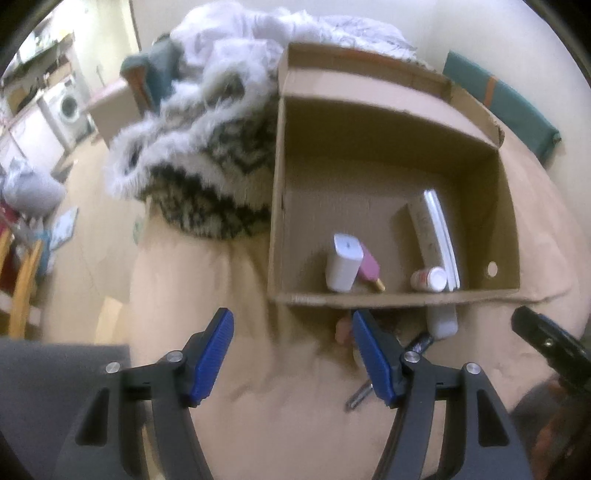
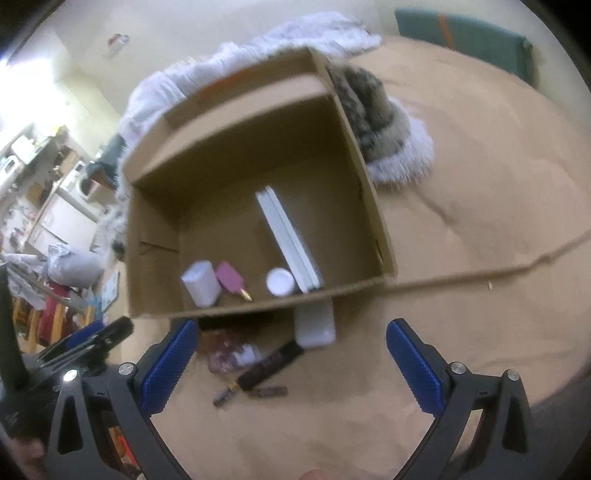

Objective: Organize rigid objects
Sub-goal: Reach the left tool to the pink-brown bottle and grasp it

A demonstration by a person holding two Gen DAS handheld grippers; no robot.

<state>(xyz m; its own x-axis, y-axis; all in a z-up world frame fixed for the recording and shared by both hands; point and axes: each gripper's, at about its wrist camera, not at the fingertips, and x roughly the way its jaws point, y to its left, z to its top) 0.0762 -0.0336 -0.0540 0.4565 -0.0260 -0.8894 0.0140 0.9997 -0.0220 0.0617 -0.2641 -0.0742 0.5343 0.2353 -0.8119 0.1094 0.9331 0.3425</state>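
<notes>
An open cardboard box (image 1: pixel 280 192) (image 2: pixel 369 192) stands on a tan bedspread. Inside lie a white rounded block (image 1: pixel 342 266) (image 2: pixel 201 282), a pink tag-like piece (image 1: pixel 369 269) (image 2: pixel 229 277), a small white-capped bottle (image 1: pixel 430 279) (image 2: pixel 280 281) and a flat white box (image 1: pixel 437 229) (image 2: pixel 288 240). In front of the box lie a white block (image 1: pixel 441 321) (image 2: pixel 314 325), a dark tube (image 2: pixel 271 365), a crinkled packet (image 2: pixel 229 352) and small metal pieces (image 2: pixel 267 392). My left gripper (image 1: pixel 293 325) is open and empty. My right gripper (image 2: pixel 291 341) is open and empty above the loose items.
A patterned furry knit garment (image 1: pixel 207 177) (image 2: pixel 373 114) and white bedding (image 1: pixel 258 33) lie beside and behind the box. A teal cushion (image 1: pixel 498 99) (image 2: pixel 461 37) is at the far edge. A cluttered room with a washing machine (image 1: pixel 70 103) lies left.
</notes>
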